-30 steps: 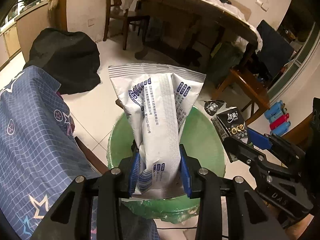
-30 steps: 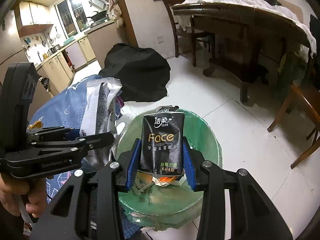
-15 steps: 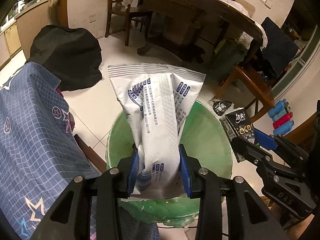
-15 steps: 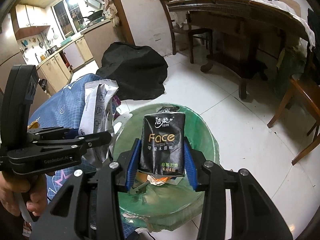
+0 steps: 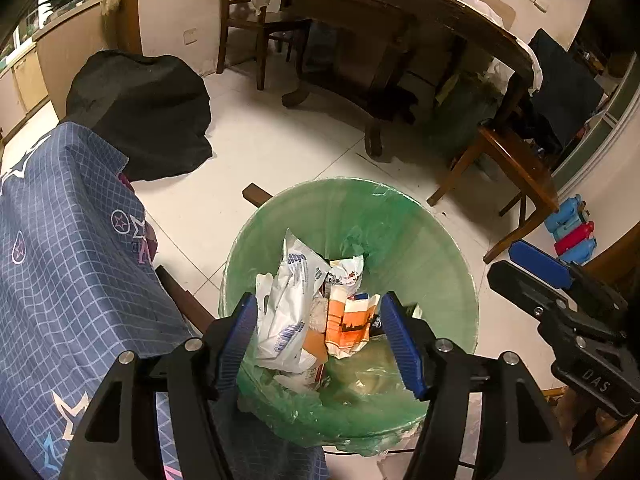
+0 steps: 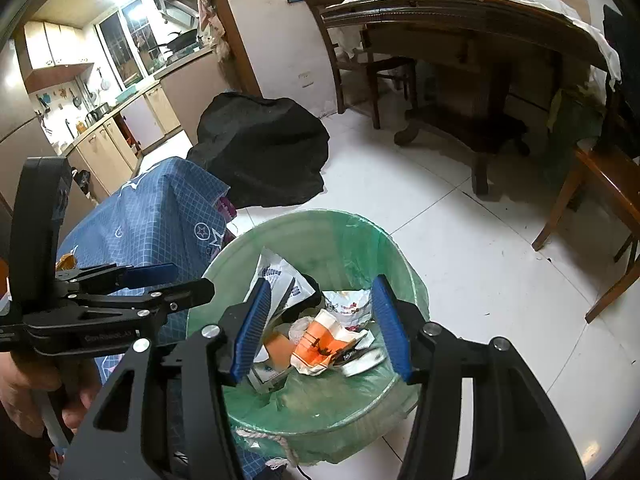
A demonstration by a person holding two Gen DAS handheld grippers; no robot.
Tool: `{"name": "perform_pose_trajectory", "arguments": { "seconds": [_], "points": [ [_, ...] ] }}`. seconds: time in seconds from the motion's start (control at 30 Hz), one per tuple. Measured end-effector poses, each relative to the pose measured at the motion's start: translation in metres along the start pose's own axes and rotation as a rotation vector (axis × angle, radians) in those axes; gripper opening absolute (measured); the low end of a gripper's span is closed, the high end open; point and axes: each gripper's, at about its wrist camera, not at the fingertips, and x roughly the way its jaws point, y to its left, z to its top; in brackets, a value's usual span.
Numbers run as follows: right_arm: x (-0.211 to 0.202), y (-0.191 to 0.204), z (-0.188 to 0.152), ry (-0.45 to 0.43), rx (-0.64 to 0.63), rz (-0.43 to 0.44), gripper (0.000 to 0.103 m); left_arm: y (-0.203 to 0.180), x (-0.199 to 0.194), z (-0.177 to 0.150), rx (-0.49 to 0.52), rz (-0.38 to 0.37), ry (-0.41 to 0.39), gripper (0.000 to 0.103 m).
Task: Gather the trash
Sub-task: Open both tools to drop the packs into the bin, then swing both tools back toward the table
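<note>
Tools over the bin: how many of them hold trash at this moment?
0. The left tool is open above the bin, nothing between its fingers. The right tool is open over it too, also holding nothing.

right gripper point(image 5: 592, 376) body, left wrist view: "DAS" in raised letters on the black housing.
left gripper point(image 6: 108, 336) body, right wrist view: a line of raised text along the black arm, too small to read for sure.
white wrapper point(image 5: 288, 304) in the green-lined bin point(image 5: 420, 232): blue print in rows, chars too small/creased to read.
orange-white packet point(image 5: 348, 324) in same bin: dark picture print, no legible words.
crumpled white wrapper point(image 6: 347, 304): red/blue marks, unreadable.
blue grid cloth point(image 5: 72, 264): star-in-circle and star-outline symbols, no letters.
Nothing else legible.
</note>
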Motion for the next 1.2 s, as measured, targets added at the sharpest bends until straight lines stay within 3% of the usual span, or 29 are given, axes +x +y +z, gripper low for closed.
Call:
{"name": "perform_pose_trajectory", "arguments": {
  "seconds": [0.23,0.57,0.73,0.93,1.2],
  "points": [
    [-0.002,0.0,-0.002,-0.004,0.002,-0.002,0.053,-0.002,0.0,-0.001,0.001,0.003,0.002,0.065],
    [-0.026,0.021,-0.015,-0.089,-0.036,-0.002,0.088,0.014,-0.031,-0.025,-0.023,0.022,-0.047,0.074],
    [-0.038,0.052,-0.028,-0.128,-0.08,0.049,0.091,0.049,-0.066,-0.058,-0.042,0.06,-0.1,0.075],
    [-0.04,0.107,-0.051,-0.116,-0.166,0.156,0.092,0.138,-0.127,-0.115,-0.121,0.186,-0.184,0.075],
    [-0.022,0.173,-0.07,-0.054,-0.233,0.266,0.094,0.3,-0.234,-0.218,-0.386,0.379,-0.289,0.077]
  ]
}}
